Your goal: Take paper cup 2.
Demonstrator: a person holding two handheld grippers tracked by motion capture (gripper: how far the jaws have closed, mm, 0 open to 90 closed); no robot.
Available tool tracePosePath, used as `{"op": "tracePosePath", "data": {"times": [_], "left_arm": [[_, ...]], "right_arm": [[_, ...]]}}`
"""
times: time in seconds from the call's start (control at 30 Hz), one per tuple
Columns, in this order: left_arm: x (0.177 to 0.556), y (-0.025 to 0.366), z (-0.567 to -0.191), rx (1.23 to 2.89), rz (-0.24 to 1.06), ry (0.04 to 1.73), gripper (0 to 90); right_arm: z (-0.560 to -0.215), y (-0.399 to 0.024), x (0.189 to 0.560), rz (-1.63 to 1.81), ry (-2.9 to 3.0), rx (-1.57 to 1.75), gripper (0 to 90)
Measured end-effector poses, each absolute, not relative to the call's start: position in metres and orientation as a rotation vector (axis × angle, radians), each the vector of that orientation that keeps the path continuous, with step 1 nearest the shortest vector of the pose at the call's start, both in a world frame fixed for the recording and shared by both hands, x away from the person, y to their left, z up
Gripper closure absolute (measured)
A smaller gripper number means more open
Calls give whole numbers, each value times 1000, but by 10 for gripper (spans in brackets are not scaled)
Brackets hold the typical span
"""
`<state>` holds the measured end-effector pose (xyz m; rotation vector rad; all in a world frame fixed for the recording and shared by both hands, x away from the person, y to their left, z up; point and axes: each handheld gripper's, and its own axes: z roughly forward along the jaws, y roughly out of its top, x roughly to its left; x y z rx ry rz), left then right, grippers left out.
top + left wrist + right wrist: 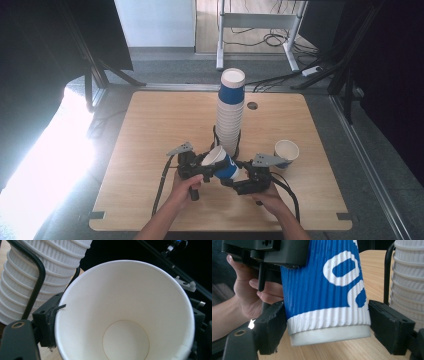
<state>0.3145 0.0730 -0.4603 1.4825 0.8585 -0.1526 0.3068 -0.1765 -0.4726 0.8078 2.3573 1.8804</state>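
One ribbed blue paper cup, white-lettered, white inside, lies tilted in left claw

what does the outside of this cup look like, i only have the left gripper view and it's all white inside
observer: The cup is blue and ribbed outside, with white lettering and a white band at its base.
operator: is the right gripper clamped on it
observer: No, the right gripper has its jaws either side of the base, with a gap at one pad.
operator: any other cups besides the stack
observer: Yes, a lone cup stands upright on the table, right of the stack.
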Motion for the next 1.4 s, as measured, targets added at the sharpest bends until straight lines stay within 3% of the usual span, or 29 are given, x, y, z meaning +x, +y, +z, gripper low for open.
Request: {"op": "tracePosePath", "data": {"times": [0.73, 1.13, 1.4], "left_arm": [[305, 70, -445, 1784, 129, 759, 148], [295, 53, -437, 2001, 298, 616, 147], [293, 47, -437, 2065, 339, 567, 146]], "right_arm": [[-467, -180, 301, 1658, 2480, 722, 138], [-468, -168, 298, 1569, 2496, 649, 136], [-472, -163, 296, 1556, 2506, 637, 133]]}}
